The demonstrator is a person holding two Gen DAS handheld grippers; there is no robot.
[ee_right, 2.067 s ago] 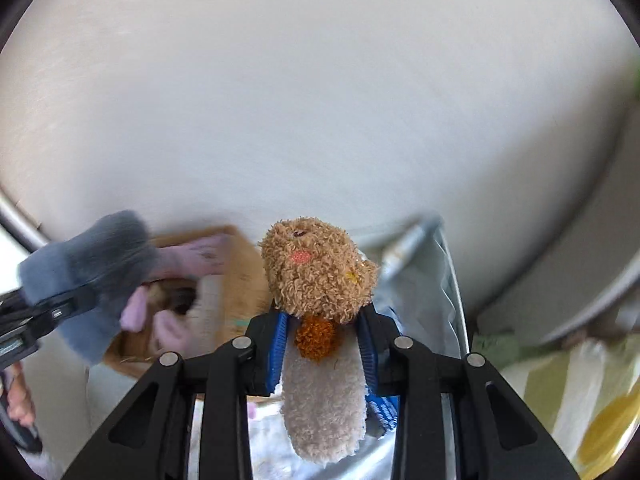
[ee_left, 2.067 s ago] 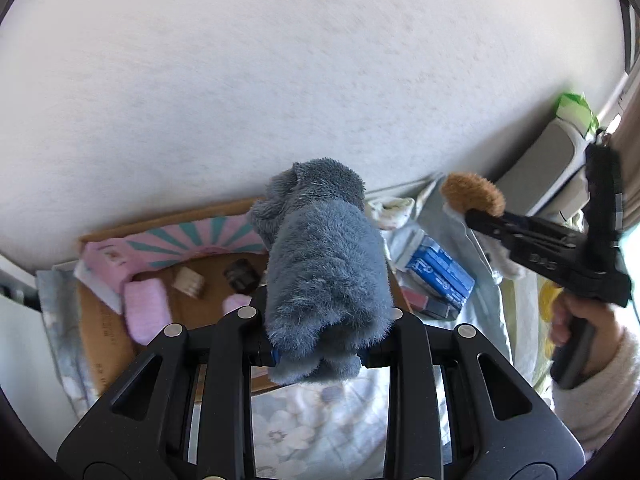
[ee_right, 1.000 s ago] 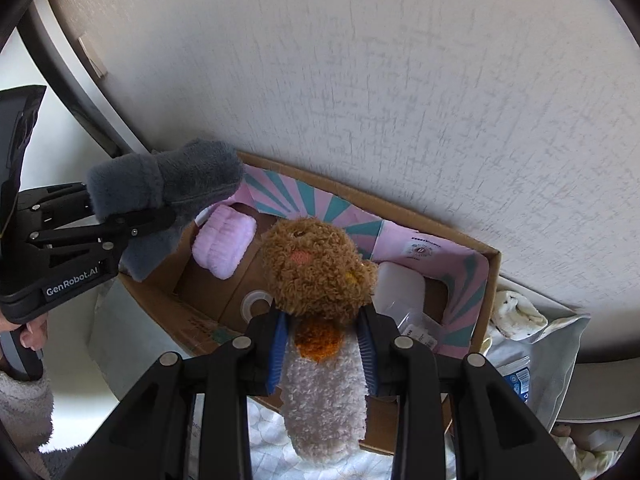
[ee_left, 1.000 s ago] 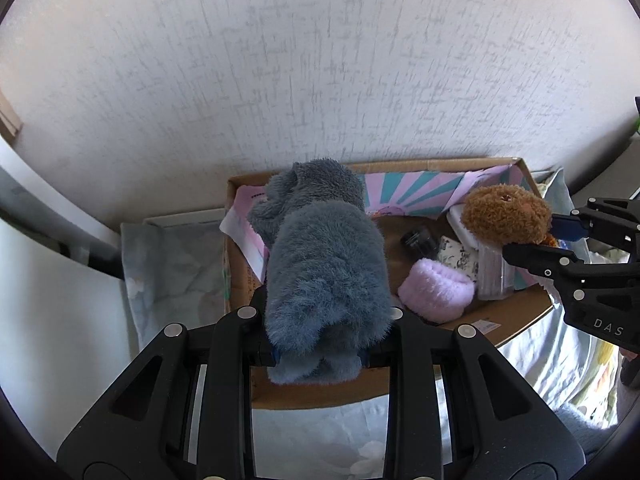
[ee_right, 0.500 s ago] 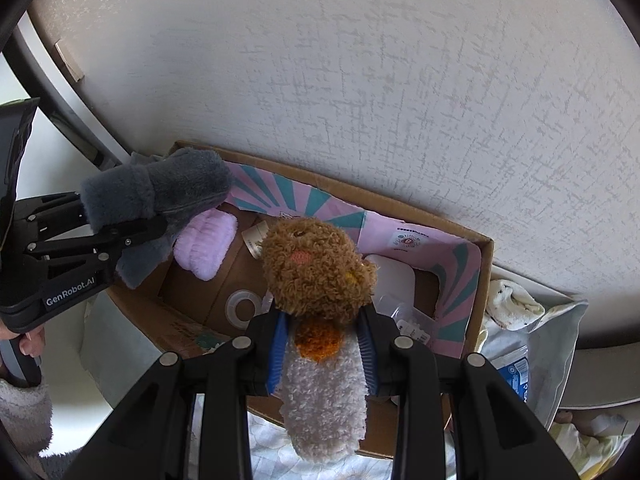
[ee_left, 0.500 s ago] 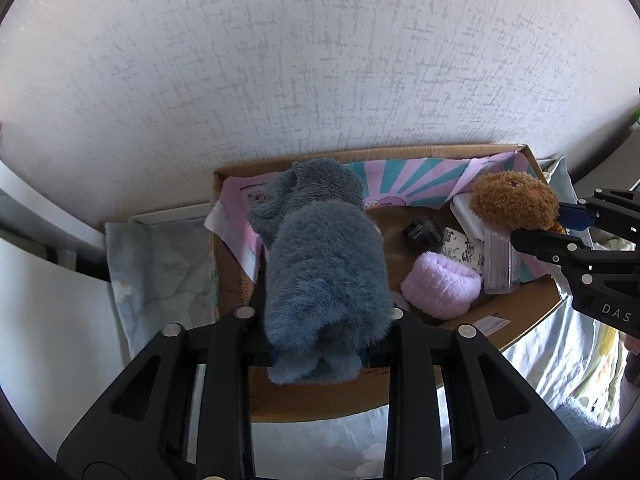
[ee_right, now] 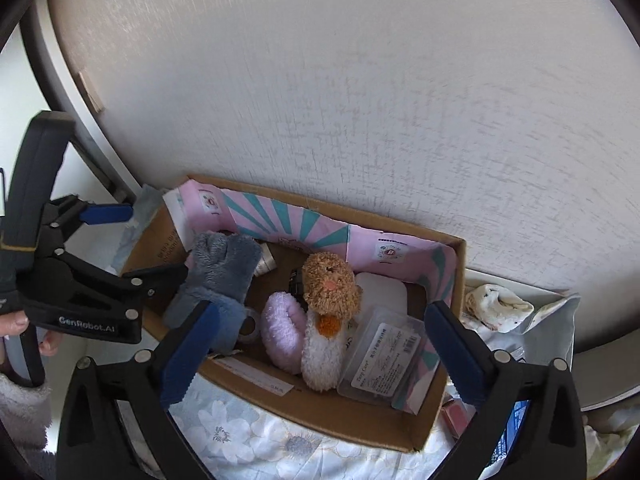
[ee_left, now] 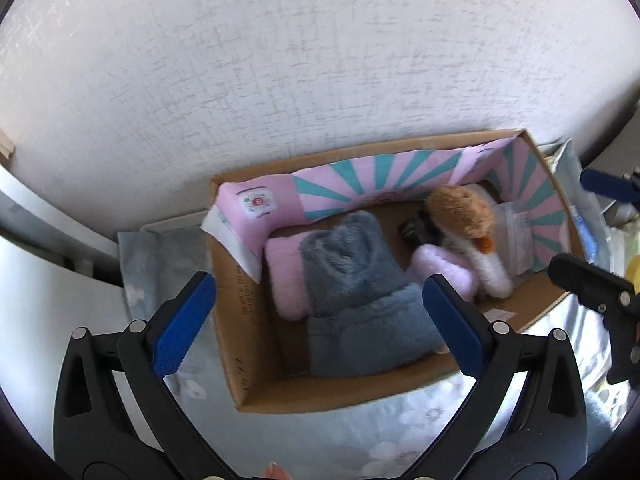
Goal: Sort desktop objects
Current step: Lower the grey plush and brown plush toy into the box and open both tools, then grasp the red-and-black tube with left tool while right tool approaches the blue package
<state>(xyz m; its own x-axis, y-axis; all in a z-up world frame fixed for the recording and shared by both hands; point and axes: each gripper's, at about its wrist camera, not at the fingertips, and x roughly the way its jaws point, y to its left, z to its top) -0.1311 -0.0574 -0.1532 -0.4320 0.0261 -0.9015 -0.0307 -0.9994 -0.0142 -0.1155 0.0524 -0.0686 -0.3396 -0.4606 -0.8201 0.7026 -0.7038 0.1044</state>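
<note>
Both tongs hang over the open brown cardboard box with its pink-and-teal striped lining, which sits against the wall on a floral cloth. The left gripper has just sprung its jaws wide and grips nothing; the fluffy grey-blue plush toy lies below and between the blue pads, inside the box at its left end, its long axis running from the near wall toward the lining. The right gripper has likewise just opened fully and is empty; the curly brown-headed plush with the white fleecy body lies under it in the middle of the box, lengthwise toward the camera, touching a rolled lilac fleece bundle on one side and a clear plastic case on the other. Both toys look delivered, so I judge the next move is to lift clear. A white crumpled cloth outside the box lies nearer the right hand.
</note>
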